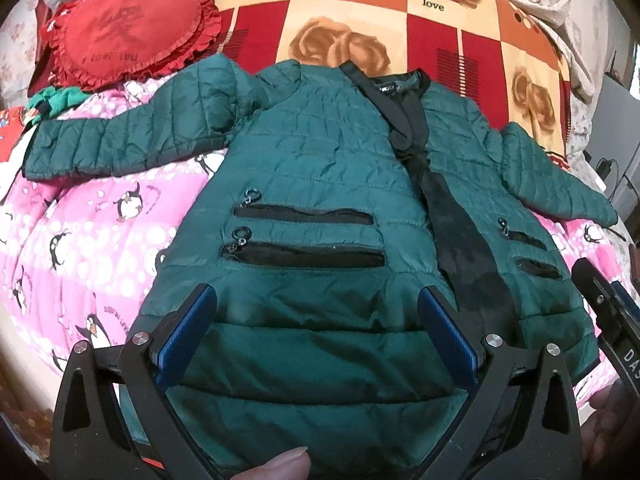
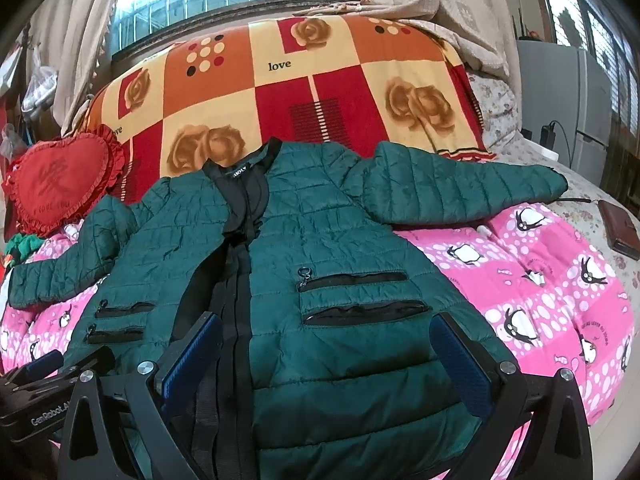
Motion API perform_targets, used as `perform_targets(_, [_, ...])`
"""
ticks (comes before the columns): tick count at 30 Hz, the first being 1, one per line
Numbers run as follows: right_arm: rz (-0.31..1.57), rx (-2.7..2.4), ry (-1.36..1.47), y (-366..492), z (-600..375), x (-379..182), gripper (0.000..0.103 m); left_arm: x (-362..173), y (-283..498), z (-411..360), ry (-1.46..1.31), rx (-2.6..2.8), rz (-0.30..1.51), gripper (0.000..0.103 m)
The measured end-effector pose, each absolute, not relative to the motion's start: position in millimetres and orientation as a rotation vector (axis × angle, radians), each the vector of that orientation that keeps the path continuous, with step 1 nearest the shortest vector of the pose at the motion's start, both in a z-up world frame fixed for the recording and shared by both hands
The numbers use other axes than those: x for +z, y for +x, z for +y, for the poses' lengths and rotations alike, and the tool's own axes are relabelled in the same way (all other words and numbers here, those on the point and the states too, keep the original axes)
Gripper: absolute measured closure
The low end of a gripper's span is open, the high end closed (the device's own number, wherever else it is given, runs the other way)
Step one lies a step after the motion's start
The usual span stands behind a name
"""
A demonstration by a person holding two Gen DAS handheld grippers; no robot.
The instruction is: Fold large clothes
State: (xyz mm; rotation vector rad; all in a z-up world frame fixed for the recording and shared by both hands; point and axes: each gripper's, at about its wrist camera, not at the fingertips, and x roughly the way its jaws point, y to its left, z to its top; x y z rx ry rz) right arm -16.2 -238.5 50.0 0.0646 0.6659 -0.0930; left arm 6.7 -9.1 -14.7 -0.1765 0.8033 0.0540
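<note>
A dark green quilted jacket (image 1: 320, 184) lies face up on the bed, front open along a black placket, both sleeves spread outward. My left gripper (image 1: 316, 304) hovers open over the hem of its left front panel, blue pads wide apart with nothing between them. In the right wrist view the same jacket (image 2: 312, 240) fills the middle, and my right gripper (image 2: 328, 332) stands open over the lower right panel just below the zip pockets (image 2: 352, 296). Each gripper shows at the edge of the other's view. A thumb rests at the bottom of the left view.
The pink penguin quilt (image 2: 540, 280) lies under the jacket, with a red and orange rose blanket (image 2: 320, 80) behind. A red heart cushion (image 1: 128, 32) sits at the back left. A brown wallet (image 2: 620, 228) lies at the far right, by a window and curtains.
</note>
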Motion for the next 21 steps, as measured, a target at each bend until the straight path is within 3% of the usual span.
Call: perform_targets(21, [0.669, -0.096, 0.069, -15.5, -239.5, 49.2, 0.0, -18.6, 6.1, -12.3, -0.186, 0.037, 0.812, 0.002])
